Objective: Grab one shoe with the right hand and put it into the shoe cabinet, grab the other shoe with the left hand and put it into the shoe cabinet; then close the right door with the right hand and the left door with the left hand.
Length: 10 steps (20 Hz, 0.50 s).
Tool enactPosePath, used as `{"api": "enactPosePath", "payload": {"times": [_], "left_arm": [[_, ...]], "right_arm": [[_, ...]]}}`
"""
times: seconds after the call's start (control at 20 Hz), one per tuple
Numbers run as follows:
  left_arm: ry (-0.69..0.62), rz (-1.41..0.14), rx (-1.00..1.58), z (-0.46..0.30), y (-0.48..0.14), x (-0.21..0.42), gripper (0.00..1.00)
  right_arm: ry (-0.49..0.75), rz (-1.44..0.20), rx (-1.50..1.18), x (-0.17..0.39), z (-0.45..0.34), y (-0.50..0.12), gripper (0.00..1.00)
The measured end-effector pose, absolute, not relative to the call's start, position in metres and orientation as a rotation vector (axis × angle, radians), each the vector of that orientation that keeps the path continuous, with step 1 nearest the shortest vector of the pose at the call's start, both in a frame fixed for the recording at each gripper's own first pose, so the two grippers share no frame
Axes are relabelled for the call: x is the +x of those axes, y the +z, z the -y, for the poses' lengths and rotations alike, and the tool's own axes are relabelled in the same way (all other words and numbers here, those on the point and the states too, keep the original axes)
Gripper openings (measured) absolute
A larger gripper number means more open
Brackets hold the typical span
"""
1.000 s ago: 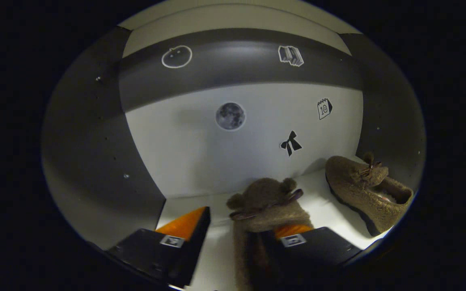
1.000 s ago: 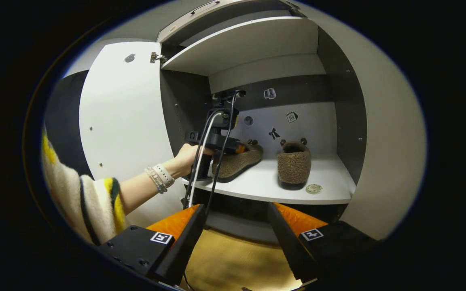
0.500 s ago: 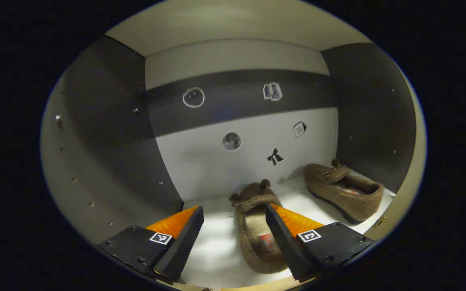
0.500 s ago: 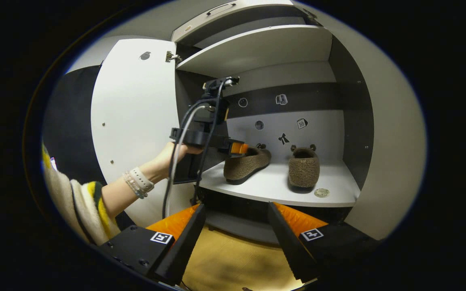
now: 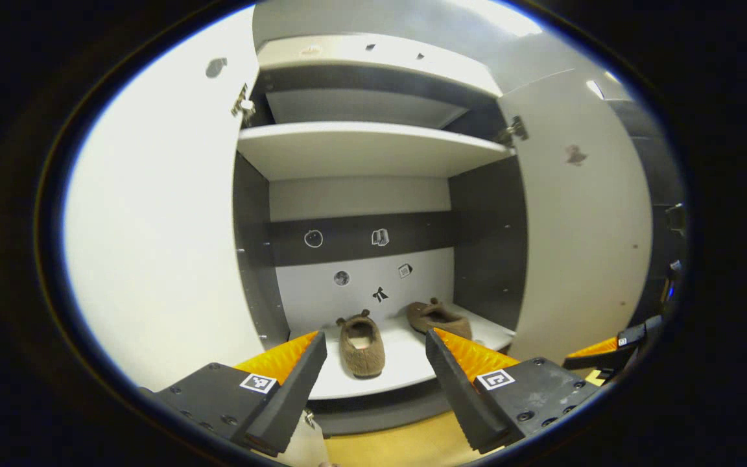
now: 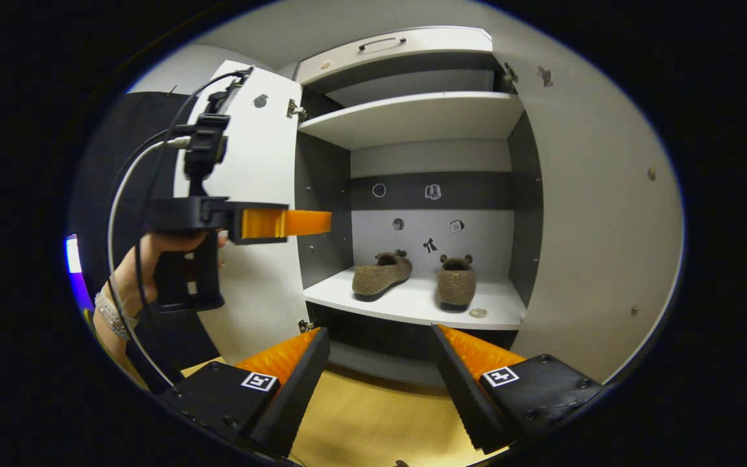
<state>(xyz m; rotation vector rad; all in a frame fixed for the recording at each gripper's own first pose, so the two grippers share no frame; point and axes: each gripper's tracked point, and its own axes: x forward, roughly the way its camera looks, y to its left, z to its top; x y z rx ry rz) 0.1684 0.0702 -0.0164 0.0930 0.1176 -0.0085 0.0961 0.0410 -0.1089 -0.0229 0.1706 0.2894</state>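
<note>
Two fuzzy brown shoes (image 6: 381, 275) (image 6: 456, 283) rest side by side on the lower shelf (image 6: 412, 306) of the open shoe cabinet. In the left gripper view the same pair (image 5: 361, 344) (image 5: 437, 318) sits well beyond my left gripper (image 5: 375, 342), which is open and holds nothing. A hand (image 6: 143, 259) holds that left gripper (image 6: 321, 222) in front of the left door (image 6: 257, 162), outside the cabinet. My right gripper (image 6: 380, 334) is open and empty, low before the cabinet. Both doors, the left door (image 5: 153, 246) and the right door (image 5: 581, 227), stand wide open.
An upper shelf (image 6: 412, 117) spans the cabinet above the shoes, with a handled drawer front (image 6: 381, 44) on top. A small round disc (image 6: 477, 312) lies near the shelf's front edge. Yellow wooden floor (image 6: 360, 421) lies below. The right gripper (image 5: 613, 347) shows by the right door.
My left gripper has drawn back out of the cabinet, leaving its shoe on the shelf. The right gripper has backed away a little, so the cabinet looks smaller.
</note>
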Motion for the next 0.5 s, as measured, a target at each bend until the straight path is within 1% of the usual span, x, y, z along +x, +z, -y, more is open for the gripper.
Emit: {"api": "enactPosePath", "payload": {"times": [0.05,0.1,0.15,0.2,0.35,0.45,0.5], "left_arm": [[-0.028,-0.110,0.077,-0.062,-0.013,0.142,1.00],[-0.052,-0.106,0.055,-0.053,-0.011,0.116,0.96],[-0.083,-0.099,0.028,-0.045,-0.009,0.091,1.00],[-0.113,-0.088,0.001,-0.039,-0.008,0.074,0.96],[-0.175,-0.052,-0.070,-0.031,0.003,0.024,0.96],[-0.185,-0.027,-0.070,-0.033,0.015,-0.004,0.96],[-0.182,-0.025,-0.059,-0.035,0.016,-0.015,0.97]], "right_arm": [[0.277,-0.155,-0.013,0.083,-0.042,-0.099,0.99],[0.264,-0.139,-0.005,0.070,-0.042,-0.090,0.99],[0.247,-0.124,-0.003,0.058,-0.040,-0.080,0.99],[0.224,-0.109,-0.006,0.046,-0.035,-0.072,0.98],[0.134,-0.085,-0.018,0.019,-0.004,-0.053,0.98],[0.067,-0.079,-0.013,0.003,0.024,-0.046,0.98],[0.030,-0.076,-0.018,-0.003,0.041,-0.043,0.94]]}}
